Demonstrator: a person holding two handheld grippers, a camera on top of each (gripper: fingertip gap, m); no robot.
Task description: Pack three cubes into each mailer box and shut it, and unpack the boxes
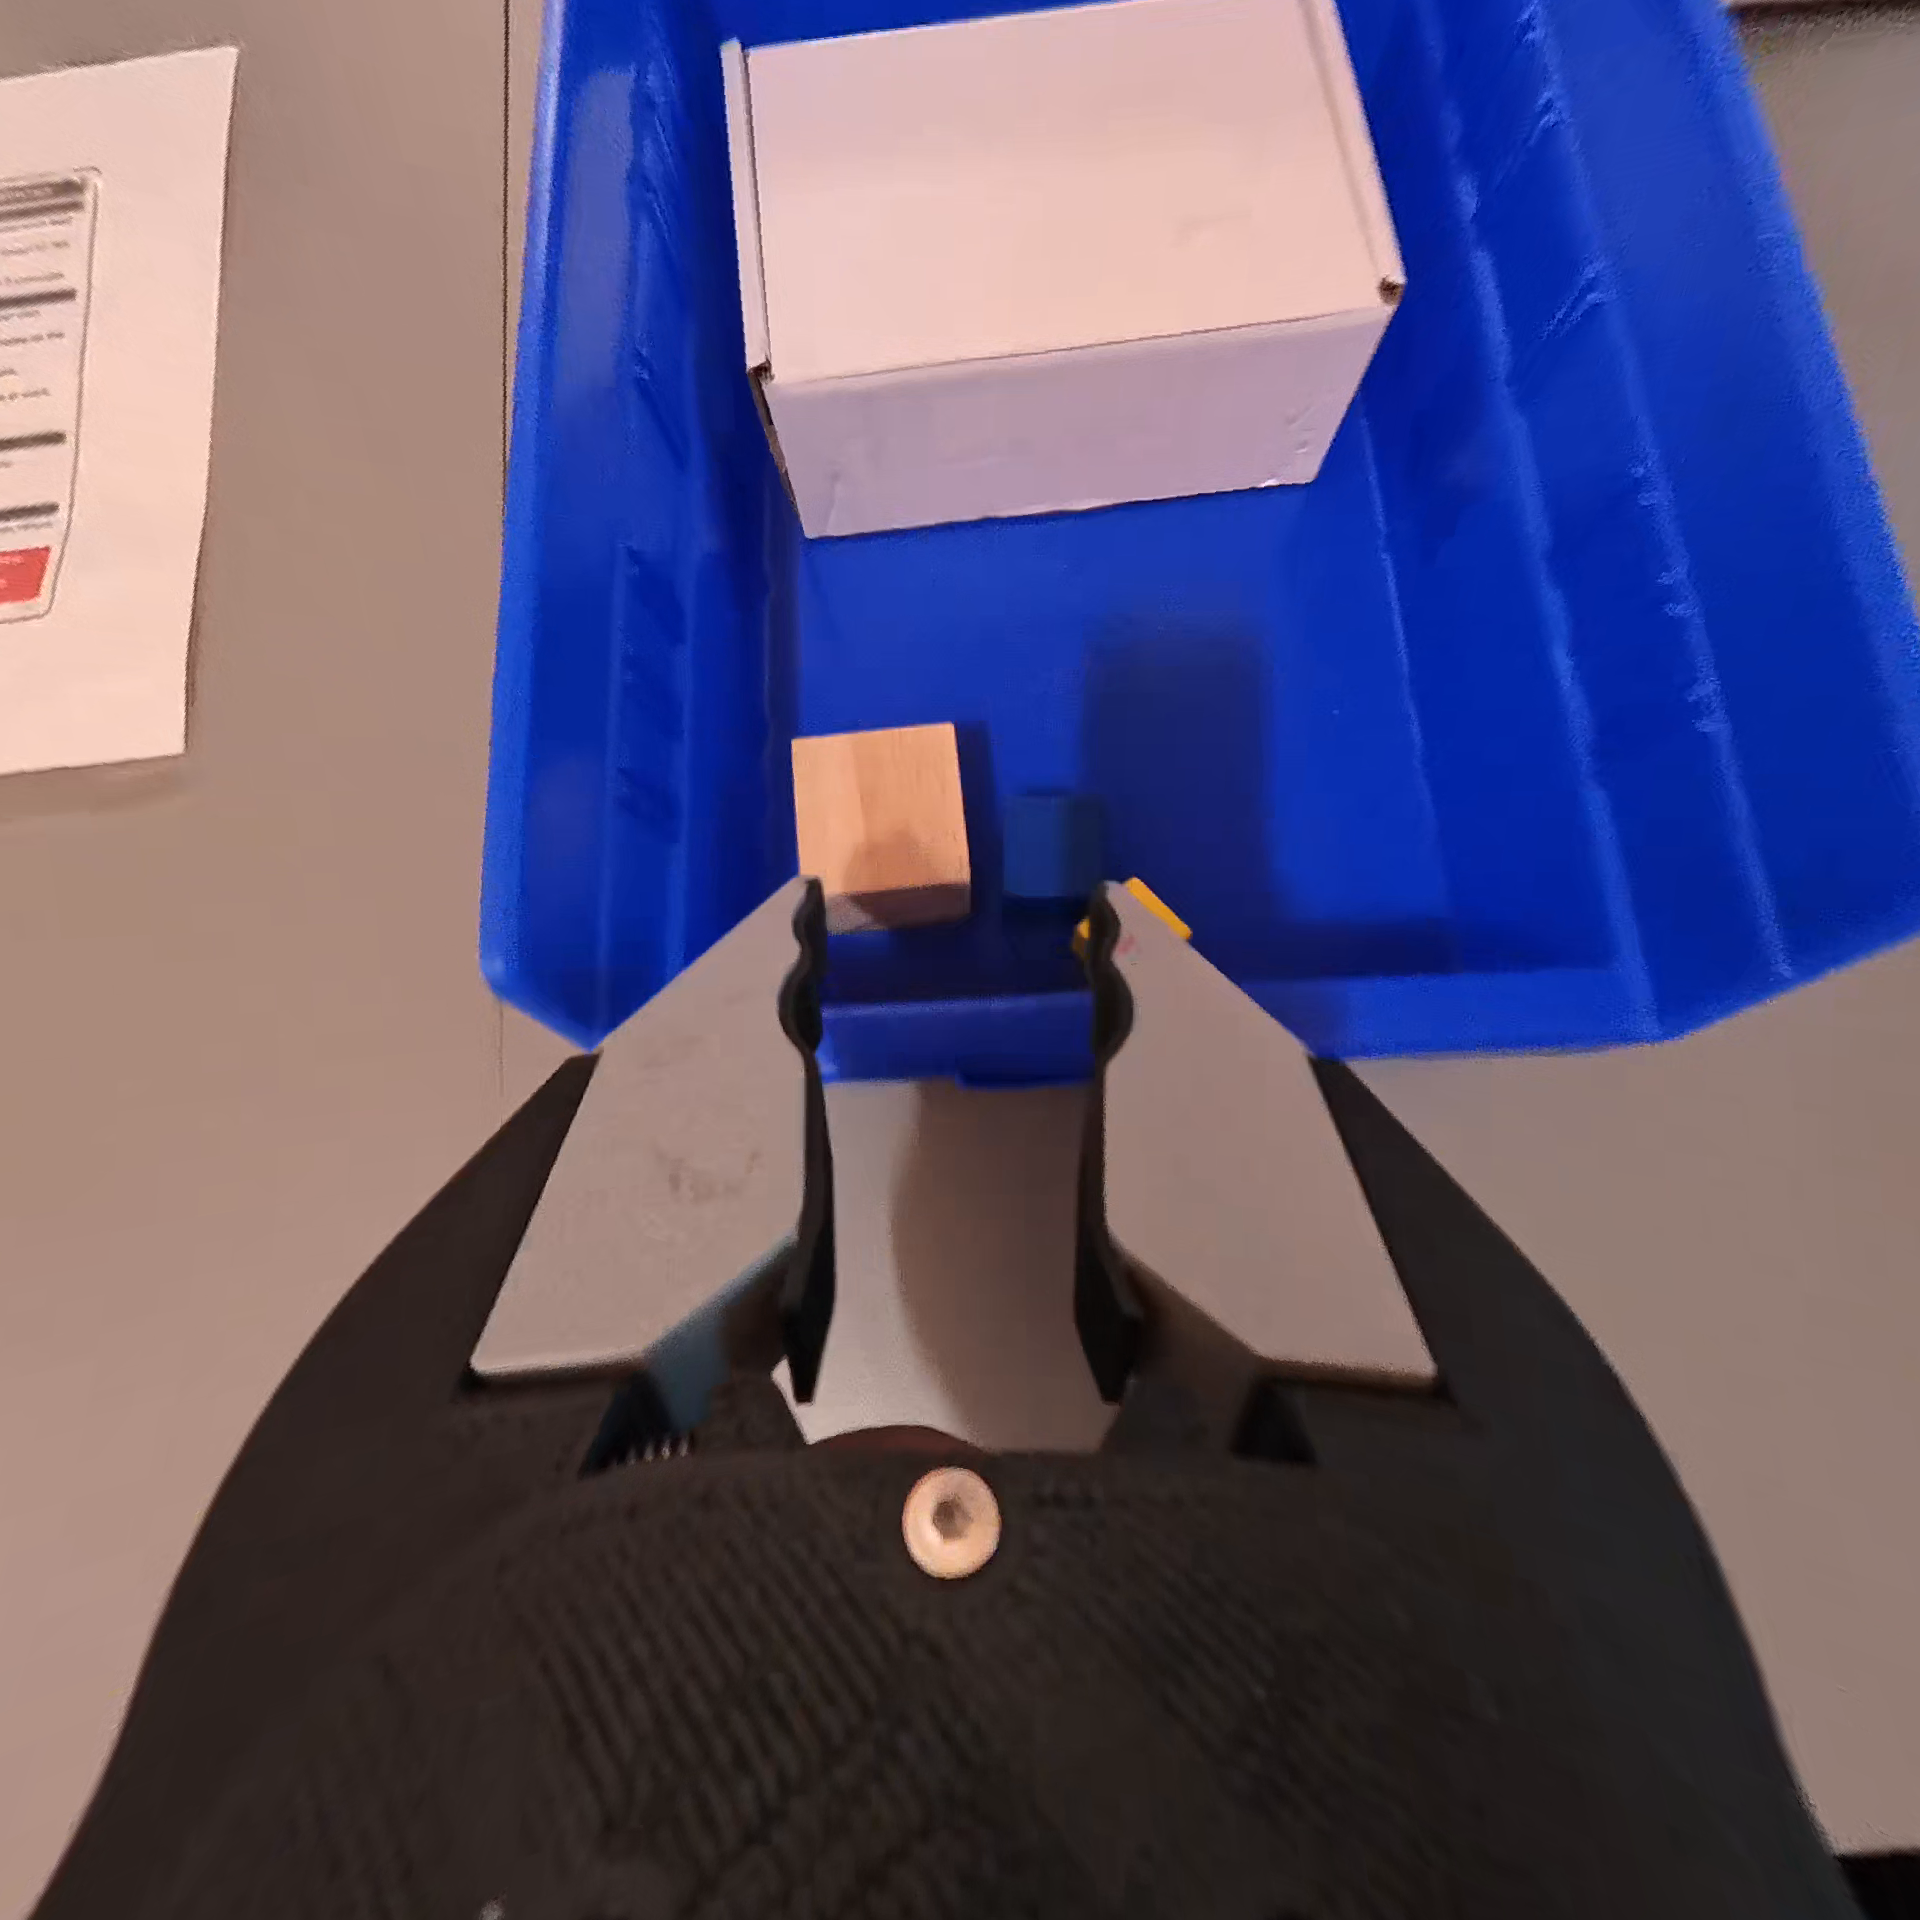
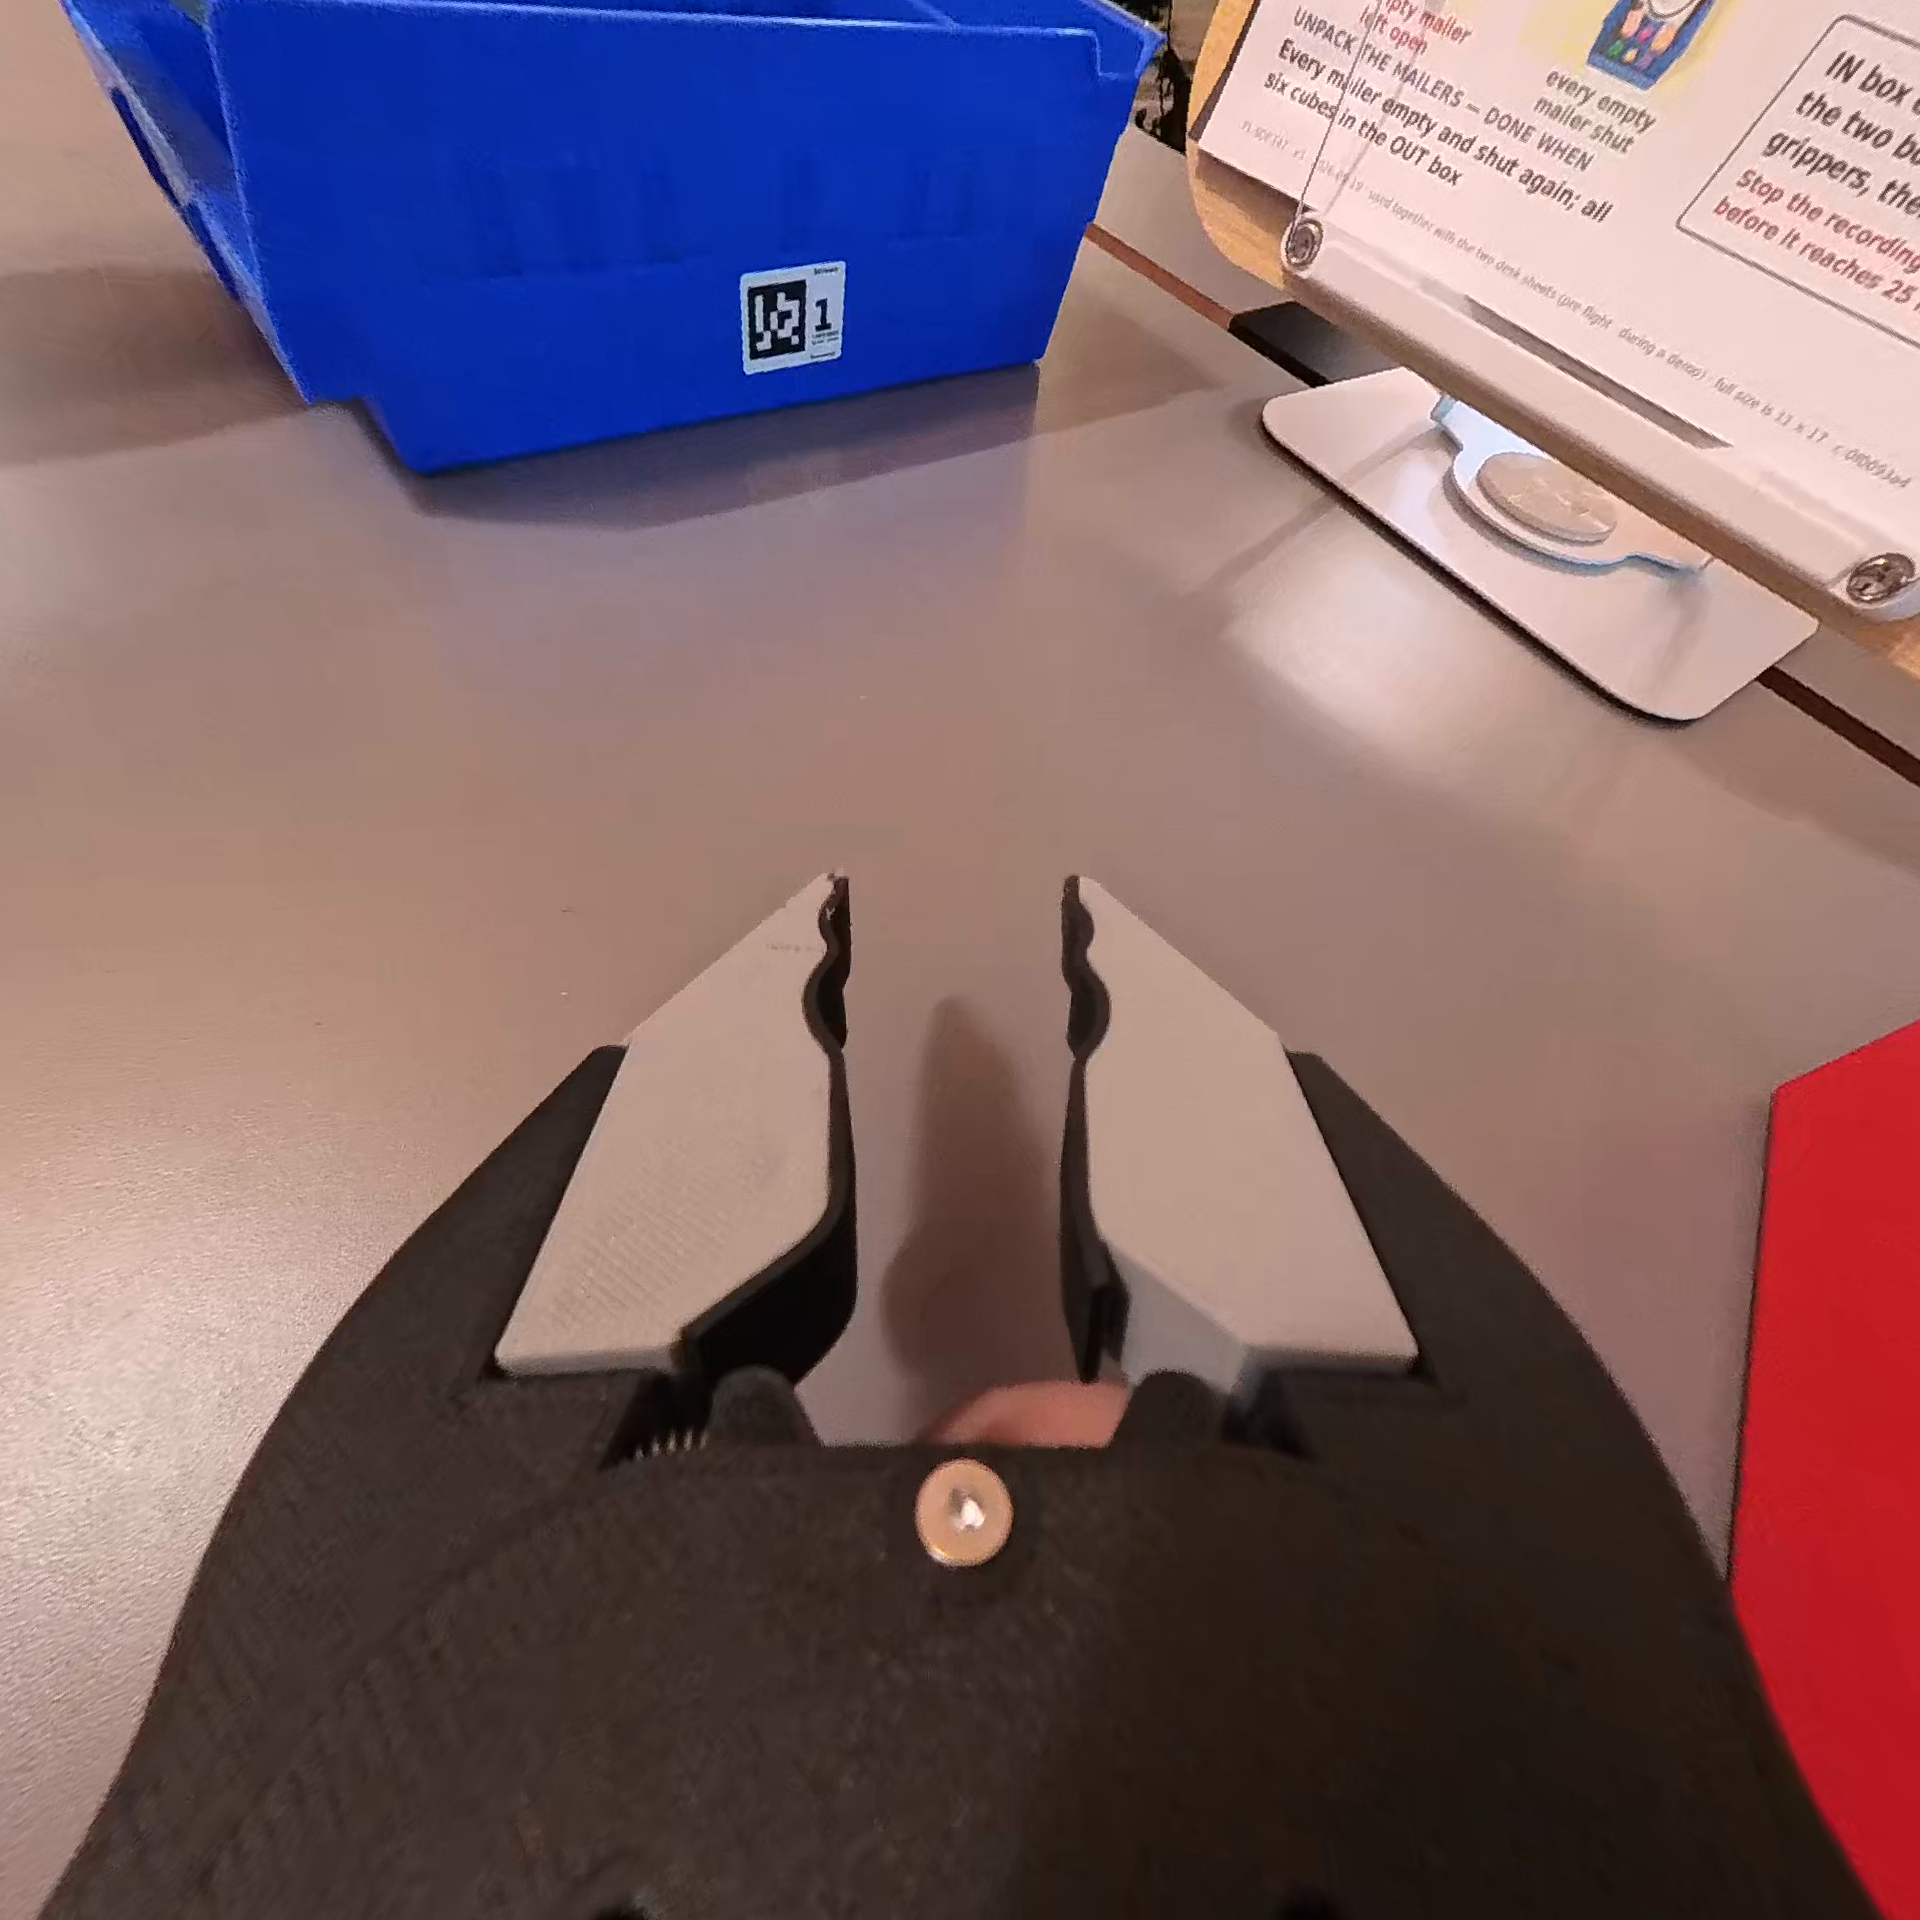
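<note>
In the left wrist view a blue bin holds a shut white mailer box at its far end. Near its front wall lie a plain wooden cube, a blue cube and a yellow cube partly hidden behind my right finger. My left gripper is open and empty, hovering over the bin's front edge above the cubes. In the right wrist view my right gripper is open and empty above the grey table, apart from a blue bin with a square marker sticker.
A white printed sheet lies on the table left of the bin. In the right wrist view an instruction board on a white stand stands at the far right. A red sheet lies at the right edge. Some 35 cm of space lies between my two pairs of fingers. The plain wooden cube lies some 4 cm from my left tips, 35 cm from my right tips.
</note>
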